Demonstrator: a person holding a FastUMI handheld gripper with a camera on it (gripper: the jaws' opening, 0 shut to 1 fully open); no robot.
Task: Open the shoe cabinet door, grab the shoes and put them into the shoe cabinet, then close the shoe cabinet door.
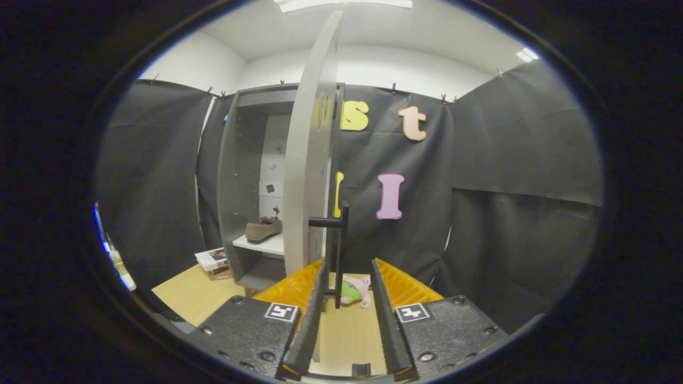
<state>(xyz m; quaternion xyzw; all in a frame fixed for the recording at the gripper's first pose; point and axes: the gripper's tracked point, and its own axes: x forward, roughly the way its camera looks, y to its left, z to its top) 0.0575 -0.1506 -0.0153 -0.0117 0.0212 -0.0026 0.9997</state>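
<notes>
With the shoe (pixel 263 228) already lying on the white shelf (pixel 267 246) inside the shoe cabinet (pixel 235 181), we judge that closing is the step in hand. The door (pixel 309 160) stands edge-on to us, swung wide, and its black bar handle (pixel 341 250) sits just ahead of our fingertips, nearer the left finger (pixel 312 320) than the right finger (pixel 384 320). Our gripper (pixel 347 277) is released, its fingers spread with nothing between them but the handle's lower end.

To do this well, we would either centre the bar between the fingers and pinch it, or simply lay the right finger against the door's outer face and push it toward the cabinet in a smooth arc about the hinge, slowing before it meets the frame.

Beyond the handle a small pink and green plush toy (pixel 355 290) lies on the wooden floor (pixel 187 296); left of the cabinet's foot rests a stack of books (pixel 213 262).

We can read no brand or label; the book covers are too small to make out.
</notes>
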